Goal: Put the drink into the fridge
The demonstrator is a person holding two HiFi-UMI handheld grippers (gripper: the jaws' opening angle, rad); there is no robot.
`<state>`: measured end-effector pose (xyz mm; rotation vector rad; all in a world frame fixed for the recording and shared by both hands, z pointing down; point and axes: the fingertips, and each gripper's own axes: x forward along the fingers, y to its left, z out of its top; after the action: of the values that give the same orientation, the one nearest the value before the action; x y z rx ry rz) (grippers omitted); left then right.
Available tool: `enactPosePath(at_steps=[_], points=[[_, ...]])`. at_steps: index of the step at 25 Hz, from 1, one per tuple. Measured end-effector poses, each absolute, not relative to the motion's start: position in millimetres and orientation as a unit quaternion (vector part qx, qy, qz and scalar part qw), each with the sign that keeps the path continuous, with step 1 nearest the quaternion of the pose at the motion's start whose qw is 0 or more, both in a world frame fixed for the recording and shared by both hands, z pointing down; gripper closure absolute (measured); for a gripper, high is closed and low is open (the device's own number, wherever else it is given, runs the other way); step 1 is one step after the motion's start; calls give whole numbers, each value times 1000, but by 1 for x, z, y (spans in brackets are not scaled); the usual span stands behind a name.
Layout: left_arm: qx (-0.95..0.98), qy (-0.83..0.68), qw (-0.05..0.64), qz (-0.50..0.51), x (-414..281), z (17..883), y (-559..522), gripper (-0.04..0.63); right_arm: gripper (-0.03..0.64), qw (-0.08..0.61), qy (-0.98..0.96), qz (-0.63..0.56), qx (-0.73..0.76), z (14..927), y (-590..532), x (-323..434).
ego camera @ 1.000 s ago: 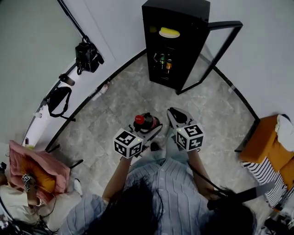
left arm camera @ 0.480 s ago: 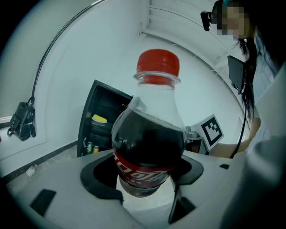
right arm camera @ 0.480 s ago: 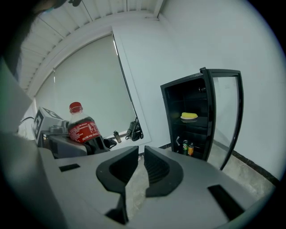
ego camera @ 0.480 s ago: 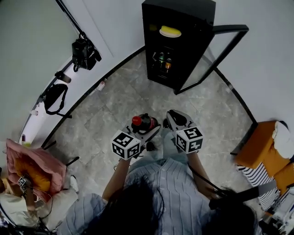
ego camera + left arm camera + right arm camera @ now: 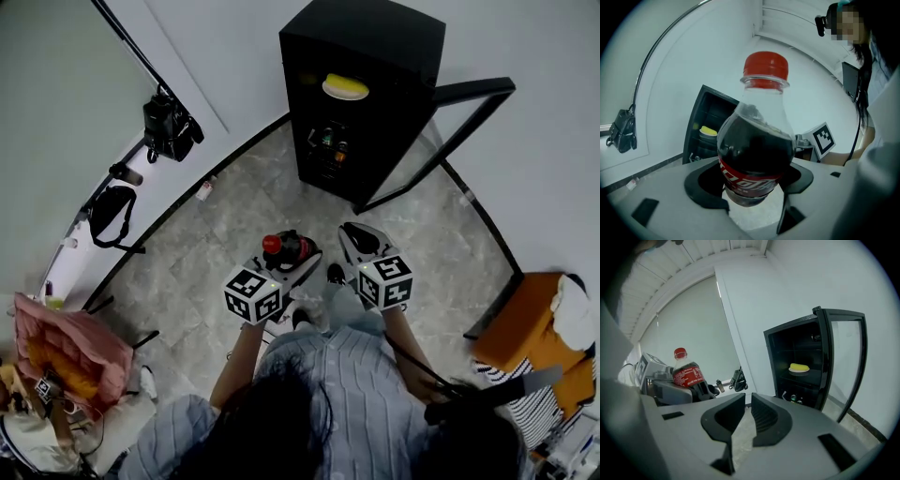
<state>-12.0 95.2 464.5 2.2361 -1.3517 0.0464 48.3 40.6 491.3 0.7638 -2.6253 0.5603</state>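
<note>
Bottle (image 5: 757,150): rounded clear plastic, red cap | left tongs (image 5: 752,185): gripping

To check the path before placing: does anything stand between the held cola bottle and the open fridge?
Nothing visible does. The cola bottle, clamped in the left gripper, faces the fridge with only floor between them. The fridge's door stands wide open, off to the right.

Grey marbled tile floor (image 5: 234,225) between plain white walls (image 5: 525,47)
</note>
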Motion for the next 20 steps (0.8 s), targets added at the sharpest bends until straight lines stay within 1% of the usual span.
enactPosePath(at_steps=[7,20], points=[[810,-527,257,-3,-14,450,42,277,566,164,-929,213,253,487,-13,46],[765,-590,259,-21,-28,446,0,277,566,154,-940,223,208,494,-76,36]])
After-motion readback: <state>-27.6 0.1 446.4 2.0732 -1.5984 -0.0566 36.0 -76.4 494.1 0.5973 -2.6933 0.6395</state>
